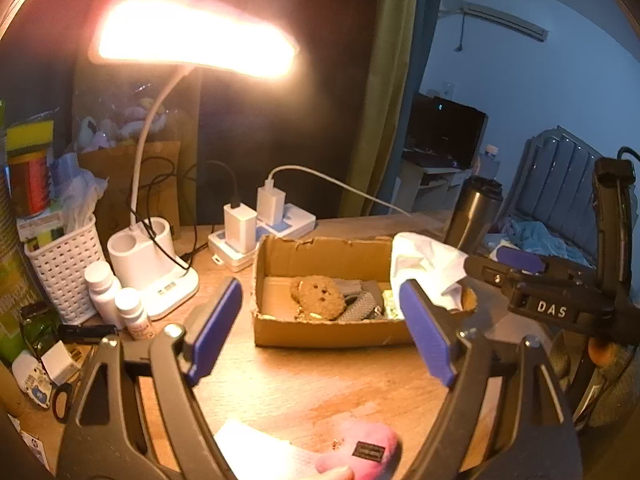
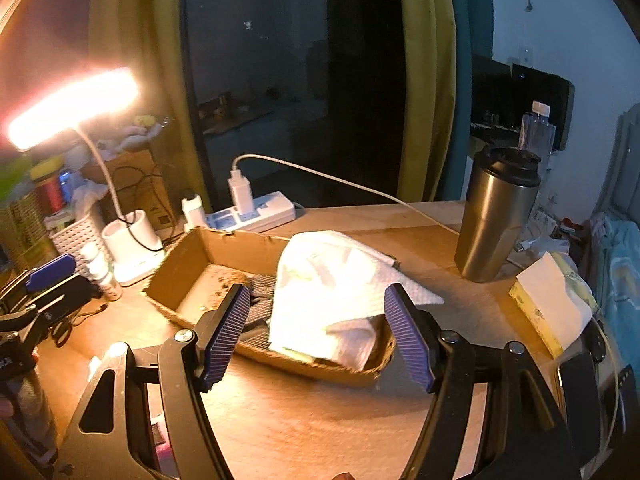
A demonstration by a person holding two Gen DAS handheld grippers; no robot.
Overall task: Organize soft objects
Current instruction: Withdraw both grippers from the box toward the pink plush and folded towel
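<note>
A shallow cardboard box (image 1: 280,264) sits mid-desk; it also shows in the right wrist view (image 2: 188,264). Inside lie a brown plush bear face (image 1: 318,298) and grey fabric pieces (image 1: 362,306). A white cloth (image 1: 428,268) drapes over the box's right end, seen too in the right wrist view (image 2: 332,288). My left gripper (image 1: 320,328) is open and empty in front of the box. My right gripper (image 2: 320,338) is open, its fingers either side of the cloth, apart from it. A pink soft item (image 1: 360,454) and white paper (image 1: 260,446) lie near the front edge.
A lit desk lamp (image 1: 192,32) with white base (image 1: 148,260), a power strip with chargers (image 1: 260,224), white basket (image 1: 64,268) and pill bottles (image 1: 104,288) stand at left. A steel tumbler (image 2: 496,216) and tissue pack (image 2: 552,312) stand at right.
</note>
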